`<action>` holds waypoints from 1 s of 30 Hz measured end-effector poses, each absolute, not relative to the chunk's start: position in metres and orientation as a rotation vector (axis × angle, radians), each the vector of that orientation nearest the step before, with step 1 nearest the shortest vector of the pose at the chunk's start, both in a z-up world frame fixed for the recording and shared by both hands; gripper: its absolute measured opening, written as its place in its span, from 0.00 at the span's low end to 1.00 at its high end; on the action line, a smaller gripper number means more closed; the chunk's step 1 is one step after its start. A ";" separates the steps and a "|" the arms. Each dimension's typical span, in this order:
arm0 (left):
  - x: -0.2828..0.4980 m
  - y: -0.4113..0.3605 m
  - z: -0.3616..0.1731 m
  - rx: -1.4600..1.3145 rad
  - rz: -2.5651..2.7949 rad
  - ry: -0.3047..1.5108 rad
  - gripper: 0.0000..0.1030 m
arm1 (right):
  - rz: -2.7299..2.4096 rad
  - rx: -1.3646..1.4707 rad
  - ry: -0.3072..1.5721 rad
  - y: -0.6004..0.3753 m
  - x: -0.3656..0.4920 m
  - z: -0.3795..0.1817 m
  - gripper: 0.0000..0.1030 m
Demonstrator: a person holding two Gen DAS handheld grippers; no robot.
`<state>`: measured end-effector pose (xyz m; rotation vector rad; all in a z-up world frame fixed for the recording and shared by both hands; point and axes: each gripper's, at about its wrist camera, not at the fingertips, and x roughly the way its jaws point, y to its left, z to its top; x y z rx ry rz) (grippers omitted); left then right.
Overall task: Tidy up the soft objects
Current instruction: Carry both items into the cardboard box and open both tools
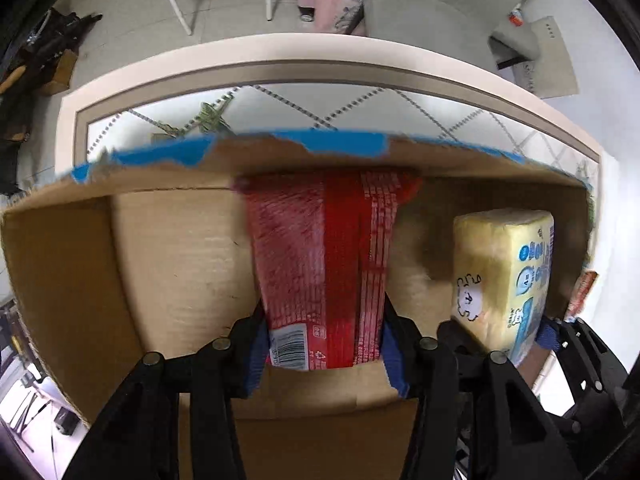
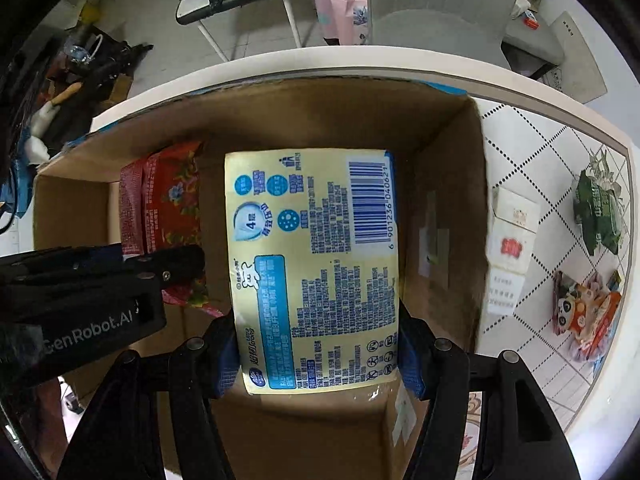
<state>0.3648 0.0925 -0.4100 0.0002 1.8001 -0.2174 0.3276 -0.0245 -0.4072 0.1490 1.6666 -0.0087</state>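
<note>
My left gripper (image 1: 324, 340) is shut on a red soft tissue pack (image 1: 320, 264) and holds it inside the open cardboard box (image 1: 168, 248). My right gripper (image 2: 316, 356) is shut on a pale yellow tissue pack with blue print (image 2: 312, 264), also held inside the box (image 2: 444, 184). In the left wrist view the yellow pack (image 1: 504, 276) sits to the right of the red one. In the right wrist view the red pack (image 2: 168, 208) and the left gripper's black body (image 2: 80, 312) are at the left.
The box has torn blue tape on its rim (image 1: 340, 140) and stands on a white tiled table (image 2: 560, 152). Right of the box lie small white boxes (image 2: 512, 240), a green packet (image 2: 600, 212) and a colourful panda packet (image 2: 584, 312). Chairs and bags stand beyond the table.
</note>
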 end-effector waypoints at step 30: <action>0.273 0.123 -0.313 0.054 -0.158 1.581 0.98 | 0.040 0.160 1.567 -0.025 0.246 -0.328 0.94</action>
